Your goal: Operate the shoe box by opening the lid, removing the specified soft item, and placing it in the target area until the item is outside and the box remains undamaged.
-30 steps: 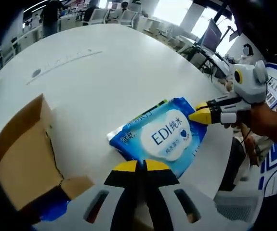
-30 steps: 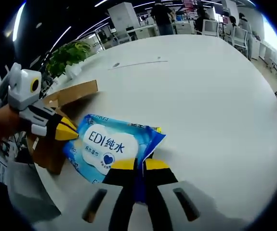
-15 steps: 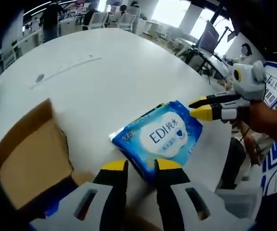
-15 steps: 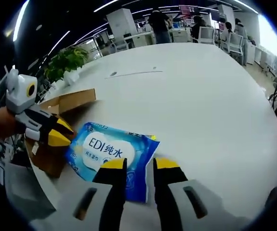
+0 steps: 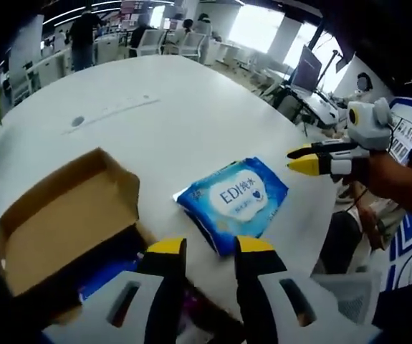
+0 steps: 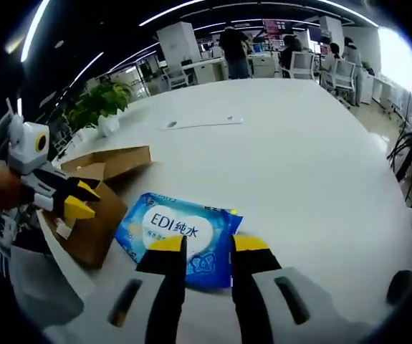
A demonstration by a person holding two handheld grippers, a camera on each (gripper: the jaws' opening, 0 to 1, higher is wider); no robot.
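Now the blue wipes pack (image 5: 233,201) is seen lying flat on the white table (image 5: 155,107), just beside the open shoe box (image 5: 62,222). Left gripper (image 5: 203,247) & right gripper (image 6: 208,245): jaws parted, nothing gripped.

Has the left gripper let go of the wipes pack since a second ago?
Yes. The left gripper was shut on the wipes pack; now it is open and backed off toward the box, the pack lying free on the table.
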